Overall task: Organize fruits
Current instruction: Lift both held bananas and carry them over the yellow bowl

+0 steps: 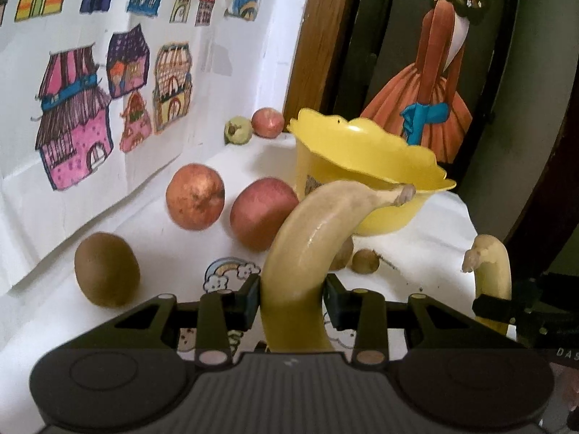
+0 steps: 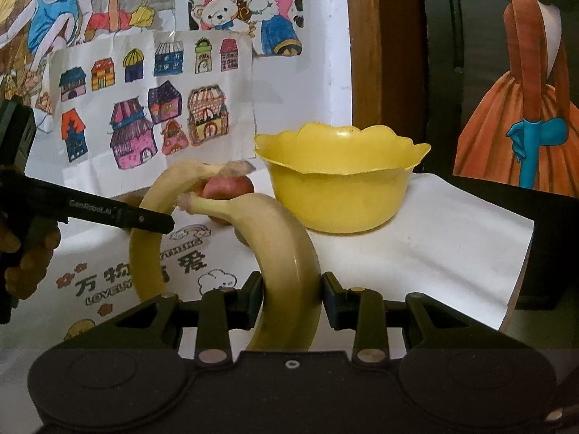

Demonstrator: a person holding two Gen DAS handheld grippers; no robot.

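My left gripper (image 1: pixel 291 302) is shut on a yellow banana (image 1: pixel 307 249) whose stem reaches the rim of the yellow scalloped bowl (image 1: pixel 365 152). My right gripper (image 2: pixel 291 298) is shut on a second banana (image 2: pixel 286 253), held upright in front of the same bowl (image 2: pixel 340 188). Each view shows the other banana too: the right one (image 1: pixel 492 271) at the left view's edge, the left one (image 2: pixel 152 224) with the left gripper's finger (image 2: pixel 119 215) across it. Two red apples (image 1: pixel 195 195) (image 1: pixel 262 213) and a brown kiwi (image 1: pixel 106 269) lie on the white table.
Farther back sit a green guava (image 1: pixel 238 130) and another red apple (image 1: pixel 267 123). Small brown fruits (image 1: pixel 365 261) rest beside the bowl's base. Drawings of houses (image 2: pixel 144 108) cover the wall on the left. The table's right edge (image 2: pixel 521 264) drops off beside a dark painted panel (image 2: pixel 524 108).
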